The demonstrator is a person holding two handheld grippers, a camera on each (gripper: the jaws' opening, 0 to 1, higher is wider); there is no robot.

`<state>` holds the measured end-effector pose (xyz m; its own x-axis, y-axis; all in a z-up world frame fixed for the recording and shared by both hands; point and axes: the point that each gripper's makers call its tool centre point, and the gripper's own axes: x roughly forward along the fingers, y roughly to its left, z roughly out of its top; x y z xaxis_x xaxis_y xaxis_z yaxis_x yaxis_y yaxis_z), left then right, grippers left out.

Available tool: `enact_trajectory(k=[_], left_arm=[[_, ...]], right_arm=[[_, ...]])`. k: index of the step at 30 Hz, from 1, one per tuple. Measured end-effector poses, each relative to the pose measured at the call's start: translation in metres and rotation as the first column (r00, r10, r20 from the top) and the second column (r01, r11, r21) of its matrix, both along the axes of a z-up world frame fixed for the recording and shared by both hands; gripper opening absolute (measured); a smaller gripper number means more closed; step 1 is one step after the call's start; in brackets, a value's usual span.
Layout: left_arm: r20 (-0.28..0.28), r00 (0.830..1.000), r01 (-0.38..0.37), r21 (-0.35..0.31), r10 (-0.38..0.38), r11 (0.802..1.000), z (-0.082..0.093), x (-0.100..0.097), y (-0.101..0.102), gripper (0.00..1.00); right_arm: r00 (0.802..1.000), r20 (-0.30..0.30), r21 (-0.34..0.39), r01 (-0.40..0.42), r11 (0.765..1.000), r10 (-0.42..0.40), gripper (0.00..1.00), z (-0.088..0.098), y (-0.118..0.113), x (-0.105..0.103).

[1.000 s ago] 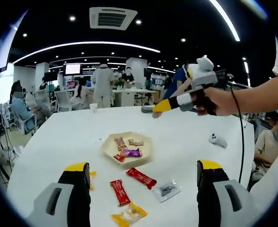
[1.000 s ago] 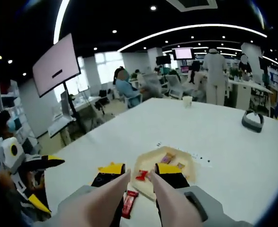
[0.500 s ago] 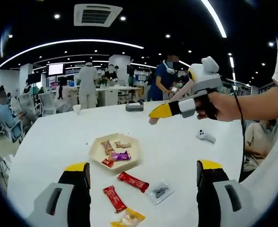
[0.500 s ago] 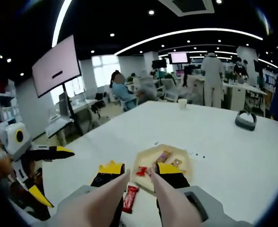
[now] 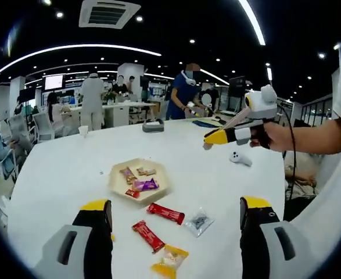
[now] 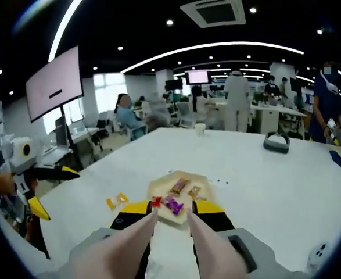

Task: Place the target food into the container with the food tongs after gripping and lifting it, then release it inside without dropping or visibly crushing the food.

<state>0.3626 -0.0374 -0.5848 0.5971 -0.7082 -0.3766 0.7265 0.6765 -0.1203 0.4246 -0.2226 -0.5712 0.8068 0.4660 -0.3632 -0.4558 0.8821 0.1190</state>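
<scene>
White office counter [image 5: 60, 168]: left gripper [image 5: 173, 232] jaws wide open, empty; right gripper [image 6: 170, 214] tongs now part-open, raised off beige hexagonal tray [image 6: 158, 195], red candy [image 6: 156, 201] between jaws.

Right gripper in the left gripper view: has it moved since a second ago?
Yes. The right gripper has drifted right, away from the tray, toward the small white controller.

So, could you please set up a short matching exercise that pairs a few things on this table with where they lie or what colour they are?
Things:
1. purple snack
2. clear packet
3. white controller
4. red bars

Descriptions:
A. past the right claw, alone
B. inside the tray
C. two on the table, short of the tray
D. see-through, dark contents, right of the red bars

Pairs: 1-B, 2-D, 3-A, 4-C
</scene>
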Motion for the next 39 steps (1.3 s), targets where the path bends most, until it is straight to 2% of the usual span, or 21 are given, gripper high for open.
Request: enact_trajectory(k=[4,10,16,20,25,30,36,39], left_arm=[[-0.007,0.998,0.061,-0.001,-0.061,0.998,-0.009,-0.001,0.003,0.92],[-0.049,0.982,0.181,0.001,-0.181,0.984,-0.029,-0.01,-0.011,0.92],[-0.054,0.969,0.241,-0.019,-0.242,0.97,-0.031,-0.014,-0.027,0.92],[-0.054,0.957,0.284,0.002,-0.283,0.959,-0.031,-0.02,-0.034,0.91],[-0.029,0.965,0.259,0.014,-0.259,0.966,-0.016,-0.028,-0.026,0.91],[-0.022,0.98,0.198,0.029,-0.198,0.98,-0.013,-0.037,-0.017,0.91],[-0.034,0.985,0.174,0.067,-0.172,0.983,-0.016,-0.059,-0.026,0.91],[-0.033,0.988,0.15,0.057,-0.149,0.987,-0.012,-0.067,-0.033,0.91]], right_arm=[[0.998,-0.014,-0.002,0.058,0.998,-0.059,0.27,-0.009,-0.006,-0.018],[0.989,-0.045,0.009,0.142,0.99,-0.142,0.27,-0.024,-0.006,-0.05],[0.983,-0.066,0.0,0.174,0.985,-0.173,0.27,-0.034,-0.003,-0.074],[0.984,-0.058,-0.016,0.168,0.986,-0.168,0.27,-0.038,0.001,-0.087],[0.985,-0.043,0.004,0.166,0.986,-0.166,0.27,-0.039,0.003,-0.094],[0.991,-0.044,0.021,0.129,0.991,-0.128,0.27,-0.042,0.005,-0.102],[0.995,-0.029,0.022,0.093,0.995,-0.092,0.27,-0.036,-0.005,-0.124],[0.997,-0.022,0.031,0.075,0.997,-0.074,0.27,-0.032,-0.012,-0.135]])
